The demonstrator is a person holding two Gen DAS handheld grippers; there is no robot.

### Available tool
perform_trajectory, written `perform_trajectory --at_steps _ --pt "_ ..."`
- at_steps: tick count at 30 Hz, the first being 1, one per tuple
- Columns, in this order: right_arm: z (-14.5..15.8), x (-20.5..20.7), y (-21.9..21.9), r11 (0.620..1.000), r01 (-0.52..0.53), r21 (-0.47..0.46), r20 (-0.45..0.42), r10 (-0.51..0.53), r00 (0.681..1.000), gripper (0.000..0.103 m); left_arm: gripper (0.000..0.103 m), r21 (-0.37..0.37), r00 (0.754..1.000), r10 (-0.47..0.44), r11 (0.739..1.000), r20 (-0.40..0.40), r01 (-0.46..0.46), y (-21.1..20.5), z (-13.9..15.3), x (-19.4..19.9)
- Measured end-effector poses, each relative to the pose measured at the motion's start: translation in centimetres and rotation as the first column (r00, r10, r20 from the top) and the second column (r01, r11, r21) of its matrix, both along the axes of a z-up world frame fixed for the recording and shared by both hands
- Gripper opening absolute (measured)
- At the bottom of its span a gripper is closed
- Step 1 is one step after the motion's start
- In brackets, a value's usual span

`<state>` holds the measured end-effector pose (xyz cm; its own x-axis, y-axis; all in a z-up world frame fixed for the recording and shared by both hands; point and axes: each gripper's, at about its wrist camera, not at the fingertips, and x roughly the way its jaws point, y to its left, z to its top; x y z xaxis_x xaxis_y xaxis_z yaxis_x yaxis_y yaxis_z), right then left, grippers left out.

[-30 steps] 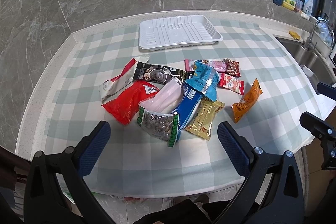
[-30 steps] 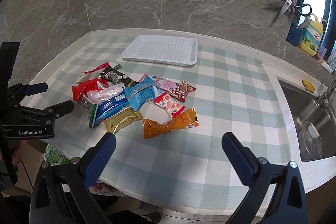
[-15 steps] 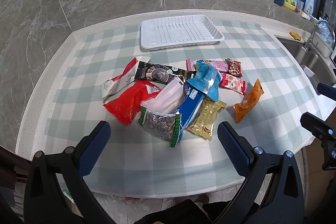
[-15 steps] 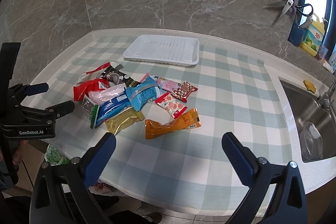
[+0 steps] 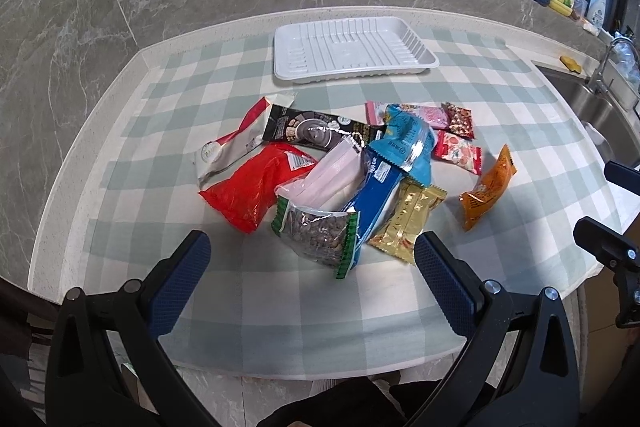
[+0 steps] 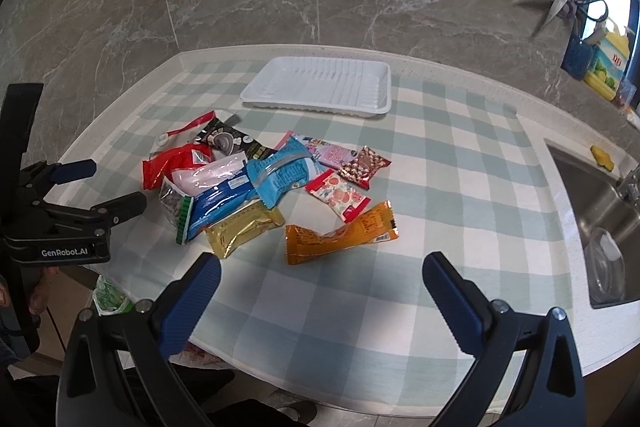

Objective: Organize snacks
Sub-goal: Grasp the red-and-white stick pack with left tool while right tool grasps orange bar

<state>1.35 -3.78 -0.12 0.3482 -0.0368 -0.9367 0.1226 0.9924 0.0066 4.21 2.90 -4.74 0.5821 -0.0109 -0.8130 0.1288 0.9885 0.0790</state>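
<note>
Eleven or so snack packets lie heaped on the checked cloth (image 5: 132, 163), none yet in the white ribbed tray (image 5: 352, 47), which sits bare at twelve o'clock of the heap, apart from it; the step in hand, by my judgement, is the first pick.

Left gripper (image 5: 312, 267): fingers wide apart, holding nothing, hovering at the heap's six o'clock edge just short of the green-edged seed bag (image 5: 316, 231). That bag overlaps the dark blue packet (image 5: 372, 203); lift it straight up so neighbours are not dragged.

Right gripper (image 6: 320, 279): fingers likewise spread and empty, nearest the orange packet (image 6: 340, 237), which lies clear of the rest at the heap's four o'clock; it is the easiest start; pinch mid-length, since the film looks slippery.
</note>
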Motion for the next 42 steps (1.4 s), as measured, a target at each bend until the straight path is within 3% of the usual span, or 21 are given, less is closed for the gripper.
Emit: perform_trajectory --at_steps 12,15,19,21,29,36,42 --pt "-4.0 1.6 -1.3 0.991 0.097 0.096 -0.079 -0.090 0.993 0.103 0.102 0.016 0.999 0.007 1.000 -0.048 -0.006 2.7 -2.4 4.9" --pt "-5.2 2.5 -1.6 0.984 0.131 0.119 -0.103 -0.119 0.988 0.099 0.096 0.024 0.998 -0.007 1.000 -0.059 0.009 3.5 -2.9 6.9" --pt "-6.9 3.6 -1.8 0.972 0.177 0.152 -0.132 -0.157 0.979 0.094 0.077 0.044 0.996 -0.037 0.998 -0.086 0.041 4.9 -3.7 10.3" --pt "-7.5 4.2 -2.0 0.966 0.199 0.165 -0.144 -0.176 0.974 0.093 0.074 0.060 0.994 -0.047 0.997 -0.094 0.053 5.8 -4.0 12.3" --pt "-10.6 5.9 -3.0 0.927 0.326 0.188 -0.214 -0.285 0.934 0.073 0.067 0.134 0.977 -0.144 0.977 -0.159 0.166 8.1 -6.3 19.7" --pt "-13.3 6.2 -3.8 0.872 0.436 0.222 -0.305 -0.362 0.881 0.049 0.032 0.123 0.932 -0.241 0.951 -0.271 0.282 8.4 -10.2 23.8" --pt "-13.4 6.5 -3.5 0.873 0.452 0.182 -0.301 -0.388 0.871 0.037 0.028 0.064 0.897 -0.327 0.930 -0.298 0.361 8.5 -11.6 25.0"
